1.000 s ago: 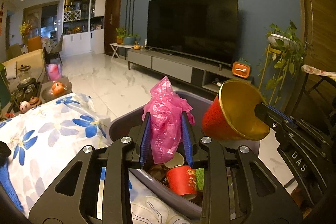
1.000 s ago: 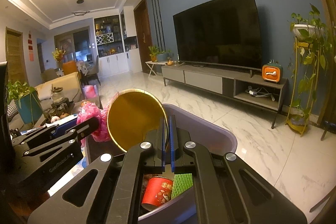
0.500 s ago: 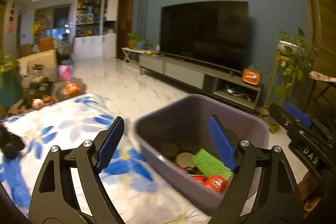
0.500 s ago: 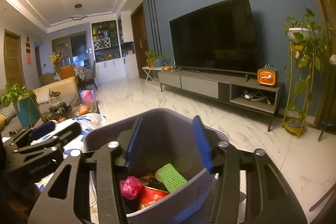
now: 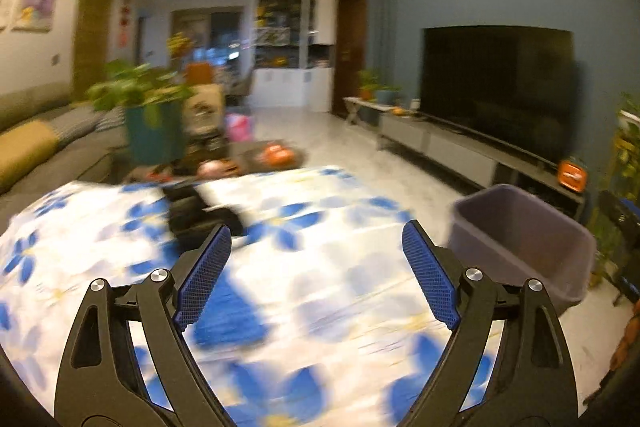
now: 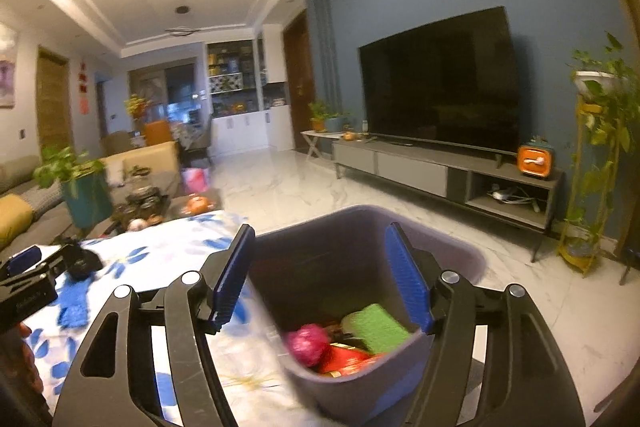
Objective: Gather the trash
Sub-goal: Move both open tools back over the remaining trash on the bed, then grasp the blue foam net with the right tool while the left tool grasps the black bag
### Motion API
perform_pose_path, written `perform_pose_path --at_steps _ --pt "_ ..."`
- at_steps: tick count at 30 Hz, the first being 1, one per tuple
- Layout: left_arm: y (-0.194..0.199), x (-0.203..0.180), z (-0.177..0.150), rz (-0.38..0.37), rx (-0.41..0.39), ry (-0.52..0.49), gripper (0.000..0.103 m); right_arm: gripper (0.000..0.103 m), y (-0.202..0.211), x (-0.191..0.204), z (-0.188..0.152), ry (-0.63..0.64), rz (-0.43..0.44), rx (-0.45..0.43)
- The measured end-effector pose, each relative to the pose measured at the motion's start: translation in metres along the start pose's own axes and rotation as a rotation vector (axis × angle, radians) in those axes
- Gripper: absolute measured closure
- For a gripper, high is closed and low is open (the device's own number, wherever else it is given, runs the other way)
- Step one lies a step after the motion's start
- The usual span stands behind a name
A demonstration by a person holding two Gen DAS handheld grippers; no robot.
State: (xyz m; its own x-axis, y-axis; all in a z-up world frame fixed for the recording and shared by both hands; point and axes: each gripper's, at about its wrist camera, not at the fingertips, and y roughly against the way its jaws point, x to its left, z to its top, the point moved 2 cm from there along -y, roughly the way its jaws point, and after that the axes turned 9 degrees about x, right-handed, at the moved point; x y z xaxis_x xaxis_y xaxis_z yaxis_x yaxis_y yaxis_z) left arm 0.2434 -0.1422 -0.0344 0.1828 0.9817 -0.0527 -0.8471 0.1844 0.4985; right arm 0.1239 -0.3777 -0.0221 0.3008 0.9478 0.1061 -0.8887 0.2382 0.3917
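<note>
A grey-purple trash bin (image 6: 456, 259) stands at the table's right edge. Inside lie a pink plastic bag (image 6: 307, 343), a green sponge-like piece (image 6: 376, 325) and red cups (image 6: 344, 361). My right gripper (image 6: 320, 277) is open and empty just above the bin. My left gripper (image 5: 316, 273) is open and empty over the blue-flowered tablecloth (image 5: 320, 299), with the bin (image 5: 520, 243) to its right. A dark object (image 5: 200, 211) lies on the cloth ahead, blurred. The left gripper also shows in the right wrist view (image 6: 28, 287).
A TV (image 6: 440, 83) on a low console (image 6: 440, 171) lines the blue wall. A plant stand (image 6: 596, 163) is at right. A teal planter (image 5: 154, 139), tea items (image 5: 276, 155) and a sofa (image 5: 28, 147) sit beyond the table.
Both grippers opened: the pink bag and the red-and-gold cup dropped into the bin. My left gripper then swung left over the table; the right stayed above the bin.
</note>
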Motion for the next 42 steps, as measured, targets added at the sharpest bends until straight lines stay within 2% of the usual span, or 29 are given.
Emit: perform_pose_path --at_steps 4,10,15,17,24,32,34,35,36,37,39,40,42 --pt "0.021 0.062 -0.009 0.099 -0.003 0.099 0.017 0.035 -0.002 0.043 -0.005 0.046 0.098 0.033" --pt "0.045 0.139 -0.021 0.256 0.004 0.176 0.017 0.033 -0.012 0.124 -0.017 0.138 0.257 0.099" --pt "0.063 0.190 -0.028 0.332 -0.007 0.245 0.017 0.028 -0.034 0.197 -0.029 0.207 0.364 0.186" --pt "0.068 0.205 -0.030 0.346 -0.016 0.272 0.017 0.022 -0.044 0.222 -0.034 0.241 0.395 0.227" --pt "0.073 0.233 -0.030 0.361 -0.035 0.314 0.017 0.021 -0.084 0.282 -0.058 0.359 0.370 0.323" --pt "0.063 0.235 -0.025 0.330 -0.028 0.314 0.017 0.022 -0.121 0.301 -0.079 0.407 0.319 0.496" --pt "0.061 0.233 -0.024 0.321 -0.028 0.308 0.017 0.026 -0.124 0.303 -0.082 0.420 0.313 0.514" --pt "0.060 0.232 -0.024 0.318 -0.028 0.304 0.017 0.033 -0.124 0.304 -0.083 0.425 0.310 0.517" --pt "0.060 0.230 -0.023 0.315 -0.028 0.300 0.017 0.044 -0.124 0.304 -0.084 0.431 0.315 0.519" --pt "0.060 0.229 -0.022 0.313 -0.029 0.297 0.017 0.051 -0.123 0.305 -0.085 0.440 0.324 0.525" --pt "0.061 0.225 -0.021 0.308 -0.031 0.287 0.017 0.081 -0.119 0.306 -0.087 0.460 0.350 0.534" --pt "0.061 0.224 -0.020 0.306 -0.032 0.284 0.017 0.089 -0.115 0.305 -0.088 0.470 0.372 0.534" --pt "0.062 0.220 -0.019 0.303 -0.034 0.274 0.017 0.094 -0.107 0.302 -0.086 0.477 0.388 0.519"
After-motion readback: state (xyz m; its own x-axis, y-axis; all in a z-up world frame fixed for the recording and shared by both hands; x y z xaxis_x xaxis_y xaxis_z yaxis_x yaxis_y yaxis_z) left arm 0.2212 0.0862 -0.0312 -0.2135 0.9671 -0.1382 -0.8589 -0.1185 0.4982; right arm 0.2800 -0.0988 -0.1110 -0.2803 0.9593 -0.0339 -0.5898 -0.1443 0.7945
